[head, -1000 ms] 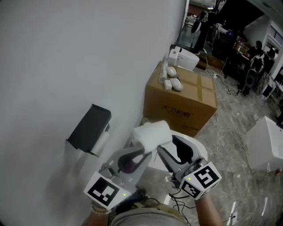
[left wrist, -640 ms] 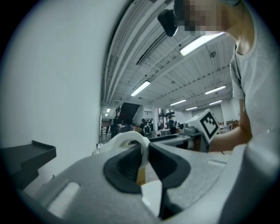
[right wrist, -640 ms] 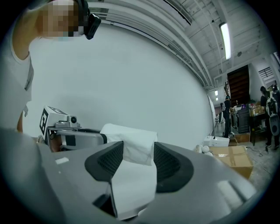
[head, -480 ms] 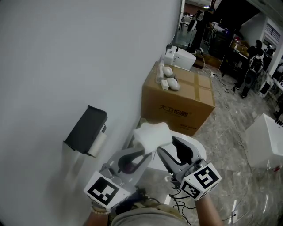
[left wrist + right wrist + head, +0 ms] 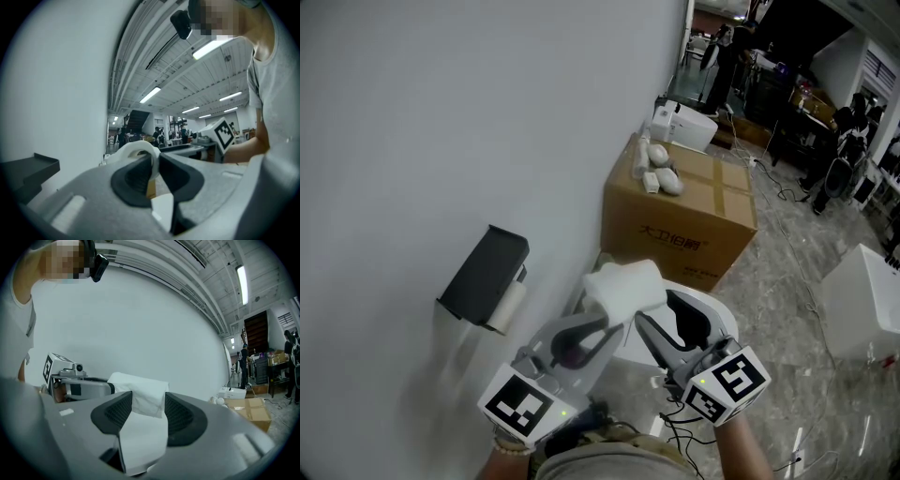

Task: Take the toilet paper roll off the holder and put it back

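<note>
Holding roll up in the air w/ both tools, off the holder, to the right of it & not touching it. Pinching the roll's ring edge w/ left hand-held gripper: jaws narrow, pads tight on the paper wall, rest of the ring poking up past the tips. Squeezing the soft side of the roll w/ right hand-held gripper: jaws a bit wider, pads pressed on the paper from both sides, more white paper hanging down btw them. Coming at the roll from below in head view, left tool on the left, right tool on the right, tips close together under the roll, marker cubes down near the bottom edge. Fixed on the white wall: dark holder w/ lid tipped out & a white bar just under the lid. Standing on the floor by the wall, behind the roll: a brown box w/ some small white things on top. Far back, top right: people & dark gear, too small to tell more.
</note>
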Tool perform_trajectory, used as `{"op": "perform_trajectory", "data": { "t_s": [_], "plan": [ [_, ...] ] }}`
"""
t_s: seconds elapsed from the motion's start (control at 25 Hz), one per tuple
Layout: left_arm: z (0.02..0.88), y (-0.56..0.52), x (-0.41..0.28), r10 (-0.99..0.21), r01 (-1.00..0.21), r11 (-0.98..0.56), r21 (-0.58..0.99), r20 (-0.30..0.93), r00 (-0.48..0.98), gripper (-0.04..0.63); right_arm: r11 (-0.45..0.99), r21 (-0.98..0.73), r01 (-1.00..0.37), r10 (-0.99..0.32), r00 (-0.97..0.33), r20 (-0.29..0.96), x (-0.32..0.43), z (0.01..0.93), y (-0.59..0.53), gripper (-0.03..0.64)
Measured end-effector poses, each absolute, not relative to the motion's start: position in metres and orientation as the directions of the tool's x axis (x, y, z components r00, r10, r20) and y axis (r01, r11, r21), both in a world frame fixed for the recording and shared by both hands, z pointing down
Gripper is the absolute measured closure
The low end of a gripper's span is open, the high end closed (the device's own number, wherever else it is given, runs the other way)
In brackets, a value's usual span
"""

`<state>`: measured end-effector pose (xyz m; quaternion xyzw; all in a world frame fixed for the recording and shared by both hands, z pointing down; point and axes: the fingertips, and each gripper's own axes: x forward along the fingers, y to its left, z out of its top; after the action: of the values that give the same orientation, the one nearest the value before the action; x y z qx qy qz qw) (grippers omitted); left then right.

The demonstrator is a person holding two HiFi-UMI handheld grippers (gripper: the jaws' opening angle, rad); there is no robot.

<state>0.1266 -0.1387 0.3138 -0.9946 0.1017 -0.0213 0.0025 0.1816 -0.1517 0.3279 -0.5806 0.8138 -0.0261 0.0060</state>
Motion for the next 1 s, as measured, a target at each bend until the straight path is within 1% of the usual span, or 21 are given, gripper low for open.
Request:
{"op": "perform_trajectory", "data": {
  "t_s": [0.24, 0.6, 0.76, 1.0],
  "plan": [
    [0.301, -0.135, 0.122, -0.232, -0.231, -0.973, -0.022, 0.035, 0.972, 0.548, 0.352, -0.042, -0.935, -0.936, -0.352, -0.001, 0.177, 0.316, -0.15, 0.396],
    [0.278, -0.146, 0.099, -0.311, -0.31, -0.949, -0.055, 0.021, 0.95, 0.548, 0.42, -0.019, -0.907, -0.907, -0.419, -0.045, 0.153, 0.29, -0.164, 0.396],
    [0.274, -0.161, 0.083, -0.356, -0.355, -0.933, -0.066, 0.012, 0.934, 0.548, 0.461, -0.007, -0.888, -0.886, -0.459, -0.061, 0.136, 0.285, -0.182, 0.396],
    [0.258, -0.156, 0.076, -0.429, -0.426, -0.9, -0.096, 0.005, 0.904, 0.546, 0.533, 0.02, -0.846, -0.842, -0.533, -0.081, 0.127, 0.267, -0.182, 0.396]
  ]
}}
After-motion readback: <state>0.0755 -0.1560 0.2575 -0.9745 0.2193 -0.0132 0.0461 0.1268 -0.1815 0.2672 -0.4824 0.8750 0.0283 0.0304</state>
